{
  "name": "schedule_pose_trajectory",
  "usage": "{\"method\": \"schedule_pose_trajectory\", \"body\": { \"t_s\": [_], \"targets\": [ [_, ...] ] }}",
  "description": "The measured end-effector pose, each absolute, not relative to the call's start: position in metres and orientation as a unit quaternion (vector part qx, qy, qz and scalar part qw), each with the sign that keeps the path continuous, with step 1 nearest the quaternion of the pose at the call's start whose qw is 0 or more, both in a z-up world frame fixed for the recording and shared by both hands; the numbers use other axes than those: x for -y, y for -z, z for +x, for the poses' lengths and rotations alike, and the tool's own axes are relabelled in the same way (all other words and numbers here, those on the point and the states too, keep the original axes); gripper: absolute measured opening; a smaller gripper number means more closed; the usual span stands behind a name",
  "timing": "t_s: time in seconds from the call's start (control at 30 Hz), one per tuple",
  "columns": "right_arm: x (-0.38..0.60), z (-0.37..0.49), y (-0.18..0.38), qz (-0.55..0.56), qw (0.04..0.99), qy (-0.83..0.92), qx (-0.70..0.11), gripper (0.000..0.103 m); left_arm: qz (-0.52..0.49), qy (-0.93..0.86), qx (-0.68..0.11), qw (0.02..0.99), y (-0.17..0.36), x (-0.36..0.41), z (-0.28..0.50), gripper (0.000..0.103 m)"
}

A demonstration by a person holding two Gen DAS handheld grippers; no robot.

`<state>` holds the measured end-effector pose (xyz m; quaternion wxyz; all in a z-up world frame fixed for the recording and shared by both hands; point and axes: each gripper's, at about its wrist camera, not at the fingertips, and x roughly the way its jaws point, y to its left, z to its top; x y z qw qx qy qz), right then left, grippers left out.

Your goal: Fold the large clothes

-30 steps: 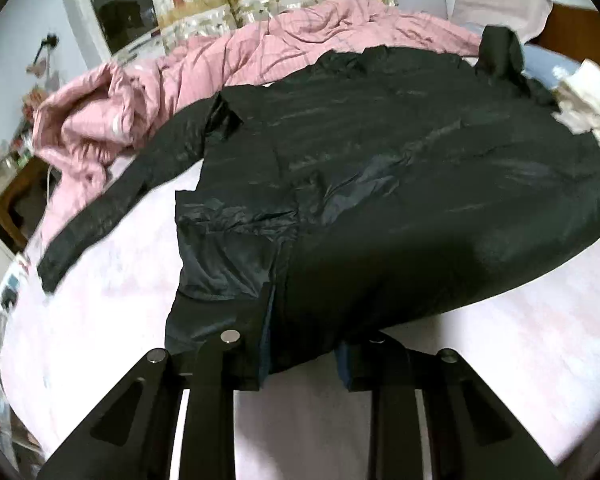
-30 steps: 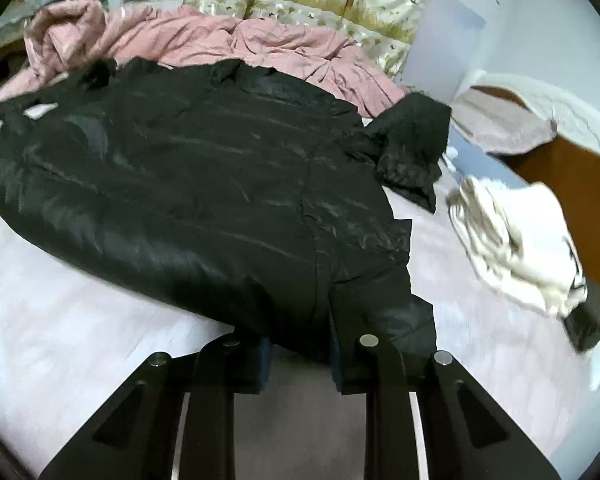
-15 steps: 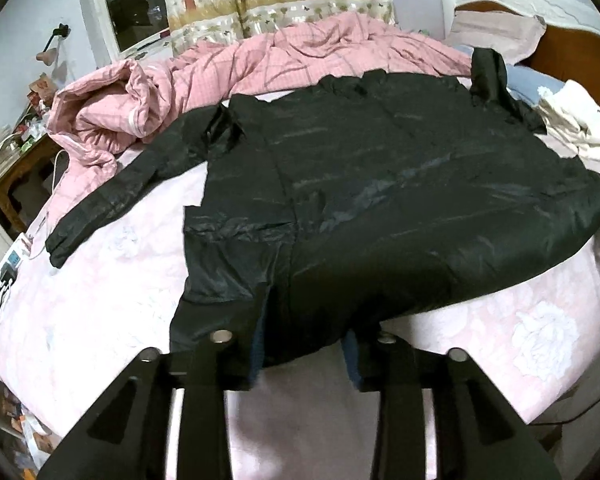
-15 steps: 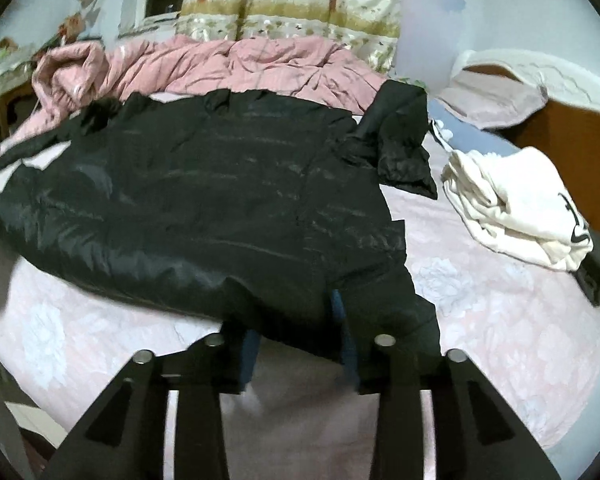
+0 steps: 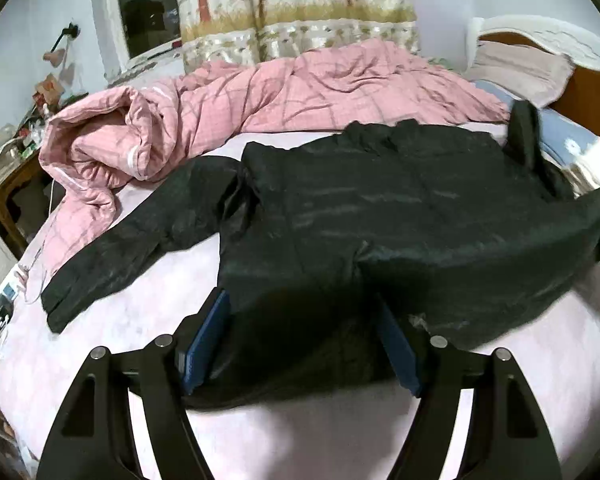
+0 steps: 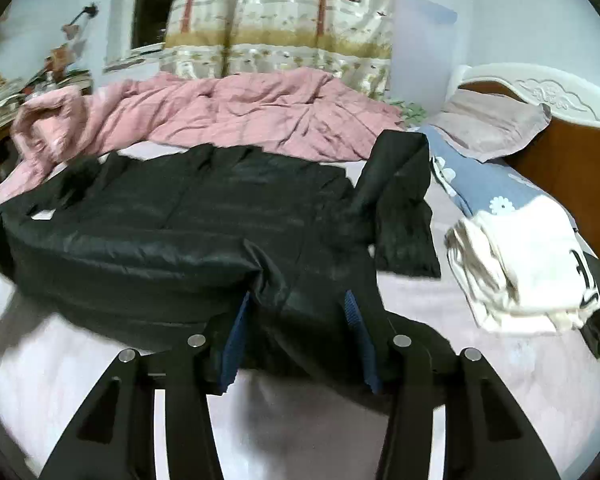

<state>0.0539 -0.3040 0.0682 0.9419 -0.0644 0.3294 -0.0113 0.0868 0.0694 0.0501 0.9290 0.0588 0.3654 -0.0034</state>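
A large black jacket (image 5: pixel 380 208) lies spread flat on the pink bed sheet (image 5: pixel 132 344), collar toward the far side. One sleeve (image 5: pixel 120 256) stretches out to the left. The other sleeve (image 6: pixel 400 208) is bent back on the right. My left gripper (image 5: pixel 300 298) hovers over the near hem, its jaws opening; the hem lies loose between the blue pads (image 5: pixel 204 340). My right gripper (image 6: pixel 298 296) is at the hem's right corner of the jacket (image 6: pixel 180 220), jaws also opening, with cloth between the pads (image 6: pixel 238 328) but not pinched.
A crumpled pink quilt (image 5: pixel 220 108) is heaped along the far side of the bed. A folded white garment (image 6: pixel 520 264) and a blue flowered pillow (image 6: pixel 488 192) lie right, by the wooden headboard (image 6: pixel 572 160). A power strip (image 5: pixel 4 300) sits at the bed's left edge.
Both grippers were shut on the jacket's hem; now their jaws stand apart and the hem lies slack. Both have risen and drawn back, so more of the room shows.
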Motion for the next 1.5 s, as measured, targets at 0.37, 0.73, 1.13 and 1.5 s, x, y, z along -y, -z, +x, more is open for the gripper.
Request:
{"method": "schedule_pose_trajectory", "body": {
  "t_s": [0.37, 0.73, 1.13, 1.5],
  "targets": [
    [0.304, 0.163, -0.015, -0.038, 0.921, 0.036, -0.385, 0.053, 0.06, -0.021, -0.378, 0.924, 0.003, -0.075, 0.17, 0.071],
    [0.355, 0.139, -0.01, -0.006, 0.931, 0.068, -0.358, 0.086, 0.034, -0.027, -0.293, 0.955, -0.019, -0.091, 0.125, 0.094],
    [0.429, 0.105, -0.007, 0.158, 0.916, 0.049, -0.366, 0.086, -0.046, -0.065, -0.368, 0.926, -0.001, -0.153, 0.122, 0.101],
    [0.401, 0.133, 0.03, 0.157, 0.89, -0.047, -0.425, 0.026, -0.162, 0.052, -0.433, 0.885, 0.033, -0.152, 0.139, 0.022]
  ]
}}
